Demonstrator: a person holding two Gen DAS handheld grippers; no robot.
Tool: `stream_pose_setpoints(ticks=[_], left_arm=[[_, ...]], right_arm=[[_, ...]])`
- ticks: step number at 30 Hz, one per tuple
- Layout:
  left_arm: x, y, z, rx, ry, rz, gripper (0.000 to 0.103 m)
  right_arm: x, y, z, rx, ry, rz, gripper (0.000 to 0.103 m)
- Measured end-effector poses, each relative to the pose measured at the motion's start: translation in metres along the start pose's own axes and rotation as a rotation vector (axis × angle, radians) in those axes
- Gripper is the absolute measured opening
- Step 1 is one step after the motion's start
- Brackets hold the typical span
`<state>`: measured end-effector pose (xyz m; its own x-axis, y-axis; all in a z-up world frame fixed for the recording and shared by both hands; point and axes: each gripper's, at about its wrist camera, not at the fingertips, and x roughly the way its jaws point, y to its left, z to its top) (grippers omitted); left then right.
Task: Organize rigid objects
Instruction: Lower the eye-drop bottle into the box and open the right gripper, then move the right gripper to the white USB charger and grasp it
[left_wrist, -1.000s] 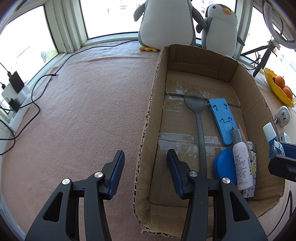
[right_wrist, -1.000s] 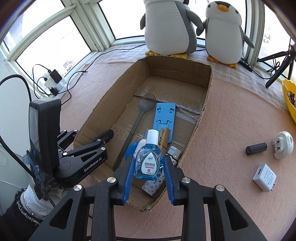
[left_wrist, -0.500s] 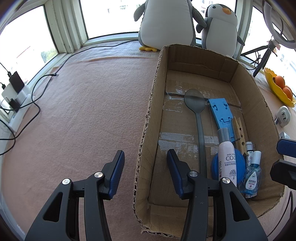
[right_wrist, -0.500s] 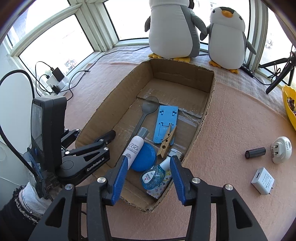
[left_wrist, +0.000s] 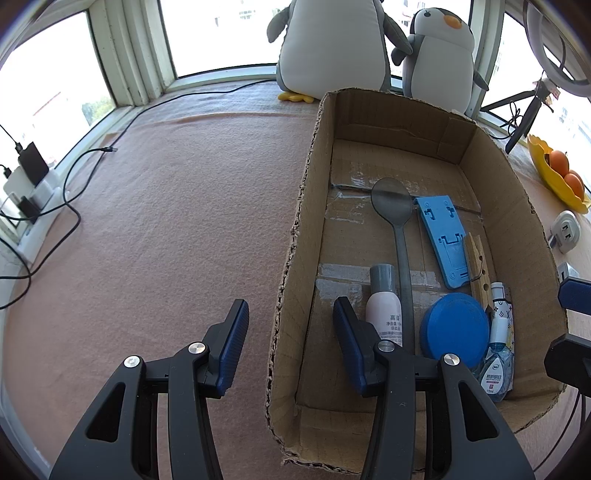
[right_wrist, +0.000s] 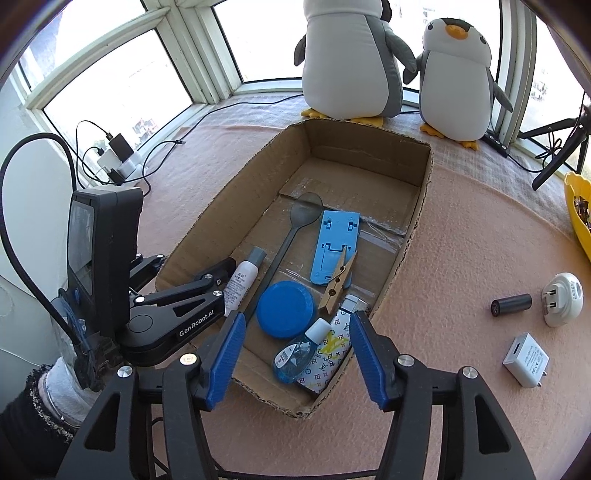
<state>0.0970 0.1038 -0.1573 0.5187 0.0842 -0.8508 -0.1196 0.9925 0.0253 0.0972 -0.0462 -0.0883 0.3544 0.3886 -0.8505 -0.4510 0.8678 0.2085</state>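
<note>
- The right tongs (right_wrist: 296, 320) hang over the near corner of the cardboard box (right_wrist: 419, 206); their jaws are opening and nothing sits between the pads.
- The eye-drop bottle (right_wrist: 295, 356) lies on its side in that corner, partly on a patterned pouch (right_wrist: 334, 350).
- The left tongs (left_wrist: 290, 306) stand apart astride the box's side wall, with no pad visibly pressing it.
- Well outside the box, on the desk (right_wrist: 461, 240), lie a black cylinder (right_wrist: 511, 304), a round plug (right_wrist: 563, 303) and a white charger (right_wrist: 526, 364).
- All three look light and stiff. The cylinder probably rolls, so grip it across its middle.
- The charger looks smooth; pinching its flat sides, clear of the prongs, seems safest.
</note>
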Motion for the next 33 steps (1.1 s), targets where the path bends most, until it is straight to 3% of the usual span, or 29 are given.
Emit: stream_pose_setpoints(ticks=[9, 19, 27, 33], left_arm=[[0.0, 0.0, 0.0, 0.005, 0.001, 0.003, 0.047], [0.0, -0.003, 0.002, 0.014, 0.007, 0.02, 0.047], [0.0, -0.006, 0.003, 0.02, 0.01, 0.035, 0.047], [-0.001, -0.009, 0.003, 0.025, 0.015, 0.051, 0.047]], right_arm=[[-0.013, -0.016, -0.015, 0.04, -0.032, 0.031, 0.059], [-0.04, -0.07, -0.034, 0.126, -0.071, 0.013, 0.059], [-0.056, -0.124, -0.061, 0.085, -0.056, 0.002, 0.059], [-0.063, -0.163, -0.071, 0.048, -0.056, -0.064, 0.059]])
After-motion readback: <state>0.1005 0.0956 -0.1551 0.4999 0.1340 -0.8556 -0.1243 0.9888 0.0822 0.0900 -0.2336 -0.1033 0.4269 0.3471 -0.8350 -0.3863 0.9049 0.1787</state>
